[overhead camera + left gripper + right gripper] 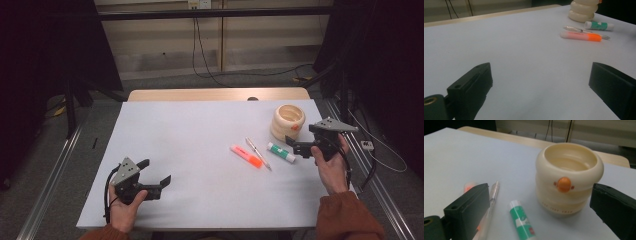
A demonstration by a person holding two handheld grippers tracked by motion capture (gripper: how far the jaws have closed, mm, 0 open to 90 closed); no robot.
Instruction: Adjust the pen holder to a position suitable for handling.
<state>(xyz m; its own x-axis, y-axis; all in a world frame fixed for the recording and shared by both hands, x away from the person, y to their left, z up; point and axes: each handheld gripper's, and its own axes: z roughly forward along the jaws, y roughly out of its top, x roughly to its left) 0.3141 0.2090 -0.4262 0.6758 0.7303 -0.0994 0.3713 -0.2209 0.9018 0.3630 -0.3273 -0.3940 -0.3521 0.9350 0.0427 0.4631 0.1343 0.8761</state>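
Right gripper (pixel 299 145) held at the right of the high view, jaws spread wide with nothing between them, just right of the glue stick (pixel 281 152) and just below the cream holder (pixel 288 121). Seen along its own jaws in the right gripper view: holder (pixel 569 178) standing upright at centre, built of stacked rounded rings, with an orange button-like knob (pixel 564 184) on its front and a wide open mouth; inside looks bare as far as the rim allows, no pen or stick in it. Glue stick (pixel 521 220) lying flat at lower centre of that view, white and green, just left of the holder's base, apart from it. Clear pen (pixel 492 195) lying beside the left jaw, orange highlighter (pixel 469 187) partly hidden behind that jaw. In the high view, 3 items lying side by side on the white table (pixel 190 135) at centre right: highlighter (pixel 246 155), pen (pixel 258 152), glue stick, all outside the holder. Left gripper (pixel 155 175) held at lower left of the high view, jaws also wide apart and gripping nothing, well apart from the items. Left gripper view: bare tabletop (pixel 524 62) between the jaws, highlighter (pixel 581 36), pen (pixel 576 29), glue stick (pixel 599 25) and holder (pixel 584 11) far off at upper right.
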